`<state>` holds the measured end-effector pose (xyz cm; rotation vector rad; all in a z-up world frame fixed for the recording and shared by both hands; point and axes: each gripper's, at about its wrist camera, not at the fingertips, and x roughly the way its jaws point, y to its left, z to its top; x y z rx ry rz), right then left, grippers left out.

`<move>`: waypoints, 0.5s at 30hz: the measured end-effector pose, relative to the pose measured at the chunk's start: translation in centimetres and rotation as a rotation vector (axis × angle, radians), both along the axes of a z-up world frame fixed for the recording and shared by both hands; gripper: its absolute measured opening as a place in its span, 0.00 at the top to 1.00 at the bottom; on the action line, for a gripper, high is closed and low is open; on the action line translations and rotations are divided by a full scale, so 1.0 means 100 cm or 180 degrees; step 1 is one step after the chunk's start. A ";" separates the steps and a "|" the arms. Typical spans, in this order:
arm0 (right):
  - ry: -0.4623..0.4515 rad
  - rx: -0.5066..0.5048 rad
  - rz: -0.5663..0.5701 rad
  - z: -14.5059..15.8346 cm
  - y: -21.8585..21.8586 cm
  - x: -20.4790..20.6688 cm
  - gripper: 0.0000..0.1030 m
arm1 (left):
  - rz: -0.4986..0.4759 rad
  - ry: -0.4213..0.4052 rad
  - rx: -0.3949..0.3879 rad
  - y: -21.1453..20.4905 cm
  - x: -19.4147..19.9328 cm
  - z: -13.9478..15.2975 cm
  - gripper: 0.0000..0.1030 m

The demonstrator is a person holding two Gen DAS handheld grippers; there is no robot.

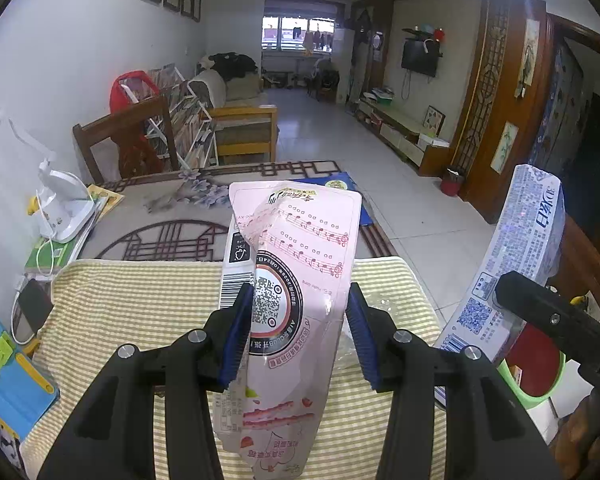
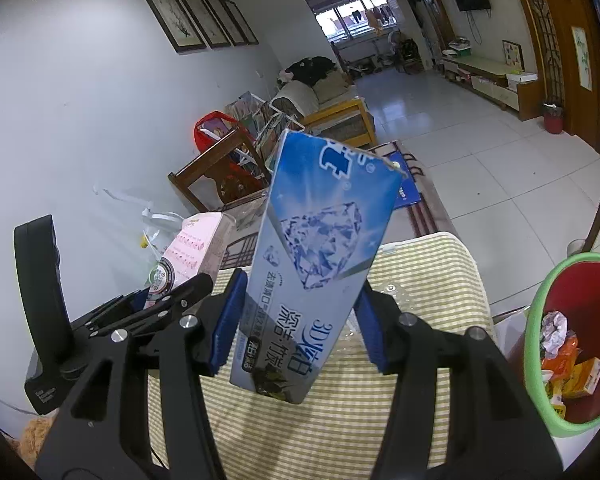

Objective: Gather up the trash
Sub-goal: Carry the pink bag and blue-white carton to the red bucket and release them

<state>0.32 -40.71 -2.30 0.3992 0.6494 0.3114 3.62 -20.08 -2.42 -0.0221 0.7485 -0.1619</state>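
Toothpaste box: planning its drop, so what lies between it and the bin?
Right wrist view: only the checked cloth's corner and floor separate the toothpaste box from the bin.

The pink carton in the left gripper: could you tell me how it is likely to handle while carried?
The pink carton looks crushed and creased, so probably empty, light and soft. The left gripper may dent it further. The carton looks glossy, so it might slip.

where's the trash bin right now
The green-rimmed trash bin sits at the right wrist view's lower right edge, beside the checked cloth.
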 end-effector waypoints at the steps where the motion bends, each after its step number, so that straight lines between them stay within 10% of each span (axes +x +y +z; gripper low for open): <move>1: 0.0000 0.0008 -0.0001 0.000 -0.002 -0.001 0.50 | 0.0000 -0.0001 0.0005 -0.003 0.000 0.001 0.57; 15: 0.0005 0.0100 -0.0185 -0.004 -0.053 -0.015 0.50 | -0.0185 0.0032 0.0036 -0.061 0.002 0.002 0.57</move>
